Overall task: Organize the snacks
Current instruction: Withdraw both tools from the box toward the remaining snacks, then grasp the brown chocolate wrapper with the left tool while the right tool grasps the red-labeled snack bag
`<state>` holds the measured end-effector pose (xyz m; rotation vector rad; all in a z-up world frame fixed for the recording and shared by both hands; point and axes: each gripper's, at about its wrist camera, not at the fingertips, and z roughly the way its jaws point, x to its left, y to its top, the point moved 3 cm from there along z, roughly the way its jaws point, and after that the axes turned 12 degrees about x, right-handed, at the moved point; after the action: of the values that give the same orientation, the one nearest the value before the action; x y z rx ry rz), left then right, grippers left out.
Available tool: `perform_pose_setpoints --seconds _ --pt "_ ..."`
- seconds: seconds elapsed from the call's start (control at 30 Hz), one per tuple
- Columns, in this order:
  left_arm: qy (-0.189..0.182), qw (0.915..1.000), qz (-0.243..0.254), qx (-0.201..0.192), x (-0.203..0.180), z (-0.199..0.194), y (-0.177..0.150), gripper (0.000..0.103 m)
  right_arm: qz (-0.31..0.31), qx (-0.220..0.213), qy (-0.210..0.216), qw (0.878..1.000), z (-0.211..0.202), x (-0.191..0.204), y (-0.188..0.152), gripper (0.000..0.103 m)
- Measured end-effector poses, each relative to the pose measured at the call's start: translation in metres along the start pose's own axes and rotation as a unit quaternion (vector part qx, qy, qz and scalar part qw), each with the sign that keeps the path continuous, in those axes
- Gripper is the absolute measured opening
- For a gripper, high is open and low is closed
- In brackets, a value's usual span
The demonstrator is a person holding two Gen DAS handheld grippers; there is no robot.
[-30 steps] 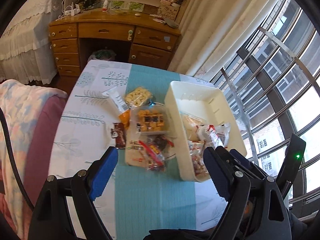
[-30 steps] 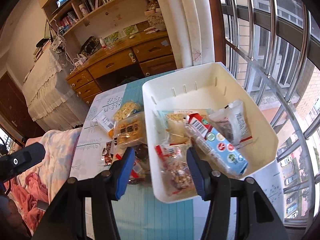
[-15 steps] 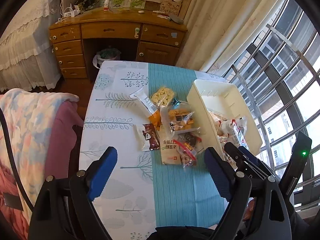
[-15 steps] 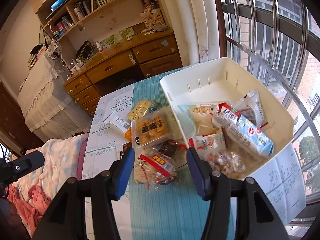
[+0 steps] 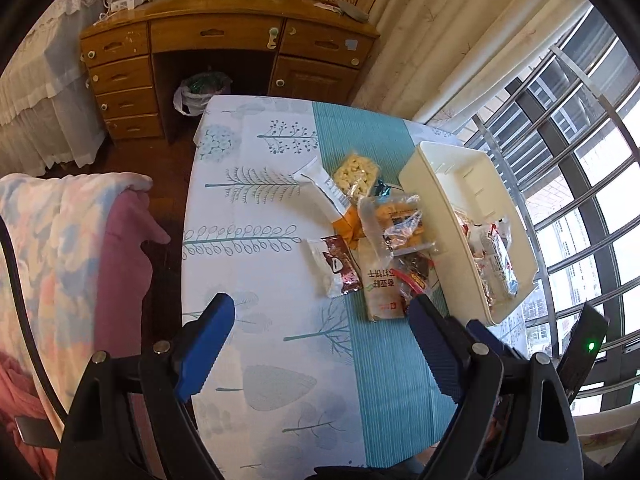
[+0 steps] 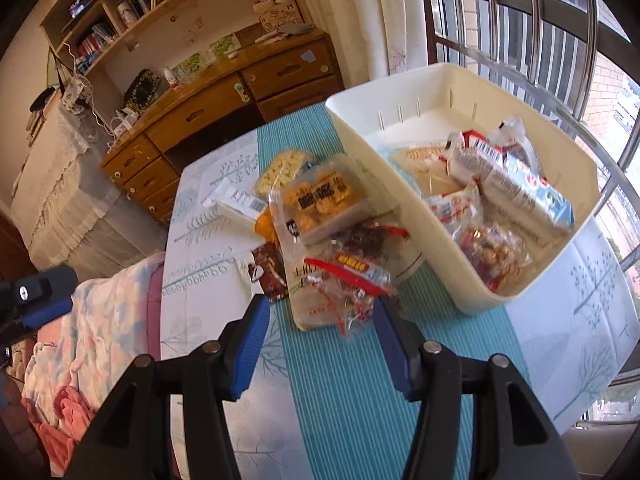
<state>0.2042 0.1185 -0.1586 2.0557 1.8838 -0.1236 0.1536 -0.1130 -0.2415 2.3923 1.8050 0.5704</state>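
Beside the bin [image 5: 436,200], the long cracker packet [image 5: 380,292] points toward both open, empty tongs.

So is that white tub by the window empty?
No, the white tub already holds several snack packets, among them a blue and white packet lying on top.

Both cameras look steeply down along their own blue fingers at the table [image 5: 256,320], facing the desk [image 5: 224,36] beyond its far end. The left view sits higher and further back from the bin [image 5: 444,196], left of it. The right view hangs close, just before the bin [image 6: 520,292]. Both share bin, loose snacks [image 6: 320,216] and desk.
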Motion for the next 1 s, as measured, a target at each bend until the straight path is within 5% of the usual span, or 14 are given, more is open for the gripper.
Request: perform_pose_setpoints --seconds 0.4,0.6,0.73,1.0 --pt "-0.033 0.9979 -0.033 0.044 0.012 0.043 0.028 0.088 -0.055 0.032 -0.039 0.997 0.013 0.007 -0.009 0.054" --pt "-0.015 0.9953 -0.057 0.077 0.004 0.08 0.042 0.088 -0.099 0.016 -0.046 0.994 0.02 0.01 0.004 0.055" --pt "-0.004 0.9914 -0.072 0.109 0.001 0.113 0.051 0.088 -0.116 -0.003 -0.047 0.992 0.029 0.012 0.012 0.067" --pt "0.034 0.9861 -0.076 0.144 -0.005 0.168 0.064 0.088 -0.088 -0.032 -0.039 0.995 0.057 0.007 0.026 0.067"
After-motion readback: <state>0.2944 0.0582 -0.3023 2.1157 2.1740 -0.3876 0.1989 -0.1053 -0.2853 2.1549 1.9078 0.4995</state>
